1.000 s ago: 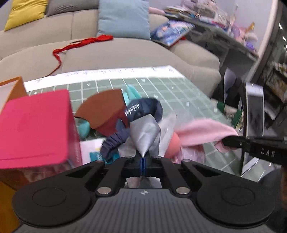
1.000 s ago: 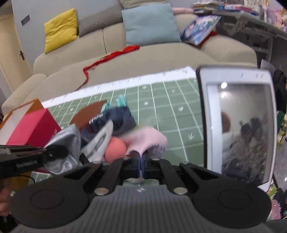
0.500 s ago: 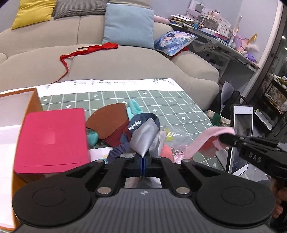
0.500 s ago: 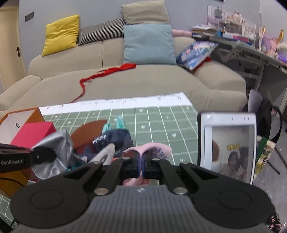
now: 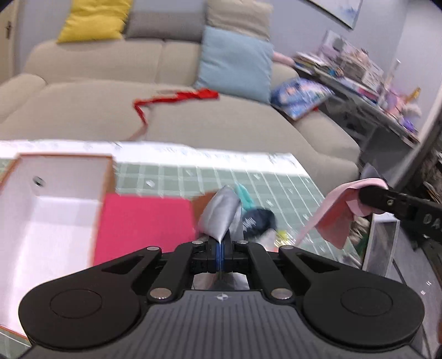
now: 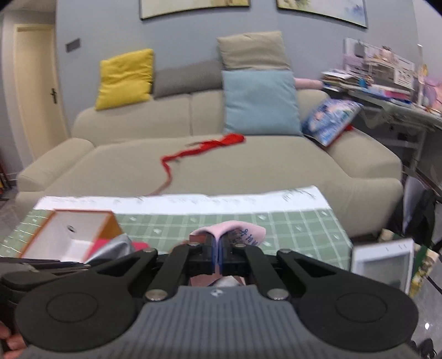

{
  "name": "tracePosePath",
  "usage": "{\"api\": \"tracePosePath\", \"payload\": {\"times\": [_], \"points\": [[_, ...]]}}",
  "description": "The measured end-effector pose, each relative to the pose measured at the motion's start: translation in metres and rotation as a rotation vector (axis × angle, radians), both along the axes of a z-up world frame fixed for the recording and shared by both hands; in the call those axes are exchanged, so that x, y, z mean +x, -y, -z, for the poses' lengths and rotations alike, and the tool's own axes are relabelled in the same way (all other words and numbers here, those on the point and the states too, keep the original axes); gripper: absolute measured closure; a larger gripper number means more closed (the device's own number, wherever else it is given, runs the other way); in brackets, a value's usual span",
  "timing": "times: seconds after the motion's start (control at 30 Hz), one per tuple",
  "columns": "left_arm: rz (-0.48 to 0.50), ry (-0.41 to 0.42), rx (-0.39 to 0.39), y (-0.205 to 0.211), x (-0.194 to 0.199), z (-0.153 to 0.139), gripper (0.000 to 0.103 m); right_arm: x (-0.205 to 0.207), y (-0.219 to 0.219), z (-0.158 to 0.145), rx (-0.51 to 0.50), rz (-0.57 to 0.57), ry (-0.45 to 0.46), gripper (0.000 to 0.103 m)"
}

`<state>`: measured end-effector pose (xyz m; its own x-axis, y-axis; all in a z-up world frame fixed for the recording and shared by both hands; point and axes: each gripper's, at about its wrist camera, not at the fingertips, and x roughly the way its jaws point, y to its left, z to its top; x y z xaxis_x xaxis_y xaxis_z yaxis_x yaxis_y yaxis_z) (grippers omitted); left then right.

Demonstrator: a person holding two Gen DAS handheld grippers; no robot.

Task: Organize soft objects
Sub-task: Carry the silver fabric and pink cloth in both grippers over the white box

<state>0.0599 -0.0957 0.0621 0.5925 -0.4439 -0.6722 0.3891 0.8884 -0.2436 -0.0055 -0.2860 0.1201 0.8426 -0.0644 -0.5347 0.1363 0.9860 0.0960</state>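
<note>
2 black grippers clamp cloths: left gripper [image 5: 220,250] pinches a shiny silver-grey fabric [image 5: 219,216], right gripper [image 6: 218,255] a soft pink cloth [image 6: 229,232], above the green checked tablecloth [image 6: 290,223].

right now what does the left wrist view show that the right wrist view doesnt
Only the left wrist view: the navy cloth and teal item lying on the green mat.

Only the right wrist view: the door, the framed pictures and the blue writing on the pink cloth.

Both: the open white-lined box, silver cloth, pink cloth, red ribbon and sofa.
</note>
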Motion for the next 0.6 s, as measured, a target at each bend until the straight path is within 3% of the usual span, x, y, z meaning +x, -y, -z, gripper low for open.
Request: {"api": "tracePosePath", "payload": {"times": [0.13, 0.33, 0.47, 0.6], "points": [[-0.081, 0.079, 0.027, -0.026, -0.001, -0.020, 0.102, 0.007, -0.033, -0.022, 0.003, -0.061, 0.050, 0.103], [-0.149, 0.075, 0.032, -0.081, 0.005, -0.041, 0.102, 0.022, -0.094, -0.039, 0.051, -0.186, 0.099, 0.103], [-0.251, 0.099, 0.092, -0.119, 0.005, -0.045, 0.102, 0.037, -0.144, -0.034, 0.069, -0.290, 0.079, 0.103], [-0.321, 0.050, 0.111, -0.154, 0.016, -0.035, 0.102, 0.049, -0.192, -0.014, 0.076, -0.390, 0.043, 0.103]]}}
